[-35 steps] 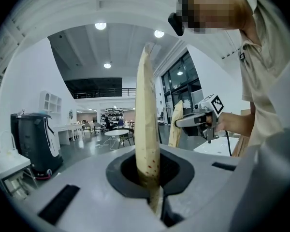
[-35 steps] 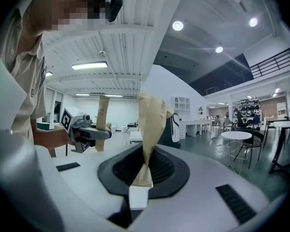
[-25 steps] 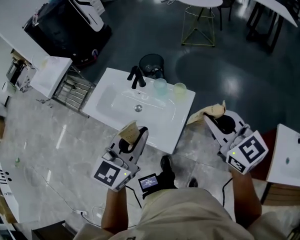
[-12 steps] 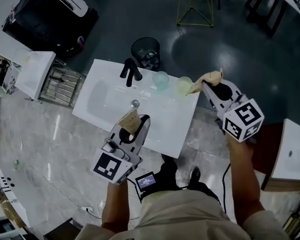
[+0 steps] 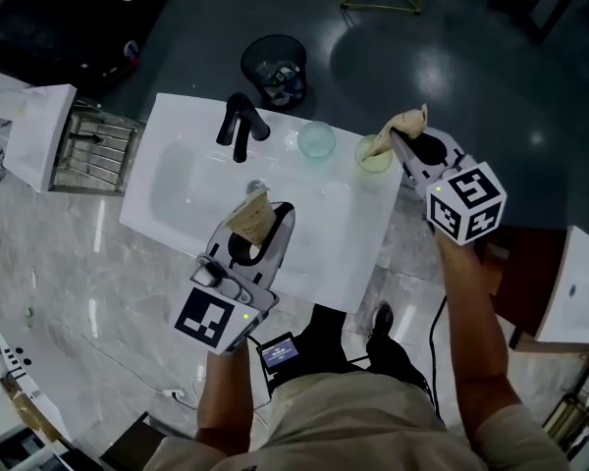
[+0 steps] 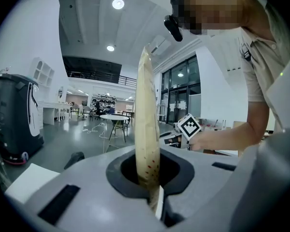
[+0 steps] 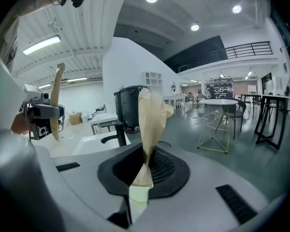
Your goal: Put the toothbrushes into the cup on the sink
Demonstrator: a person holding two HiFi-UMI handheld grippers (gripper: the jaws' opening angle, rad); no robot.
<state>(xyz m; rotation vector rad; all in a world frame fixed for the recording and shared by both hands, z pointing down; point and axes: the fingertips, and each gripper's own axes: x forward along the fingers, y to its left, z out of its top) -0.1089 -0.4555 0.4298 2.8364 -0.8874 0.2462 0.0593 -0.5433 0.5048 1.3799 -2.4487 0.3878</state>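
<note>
Each gripper is shut on a toothbrush in a tan paper wrapper. My left gripper [image 5: 253, 226] holds its wrapped toothbrush [image 5: 249, 216] upright over the front of the white sink [image 5: 346, 248]; in the left gripper view the wrapper [image 6: 146, 120] stands straight up from the jaws. My right gripper [image 5: 401, 143] holds the other wrapped toothbrush [image 5: 402, 124] just above the yellow-green cup [image 5: 373, 156] at the sink's back right corner; the wrapper [image 7: 150, 117] rises crumpled from the pads. A pale blue cup [image 5: 316, 140] stands to its left.
A black faucet [image 5: 238, 126] stands at the back of the basin. Behind the sink is a black mesh waste bin [image 5: 273, 66]. A wire rack [image 5: 86, 151] and a white unit flank the sink's left. Another white basin [image 5: 574, 297] lies at the far right.
The right gripper has carried its wrapped toothbrush forward and left, from beside the sink to above the yellow-green cup. The left gripper has stayed over the sink's front.
</note>
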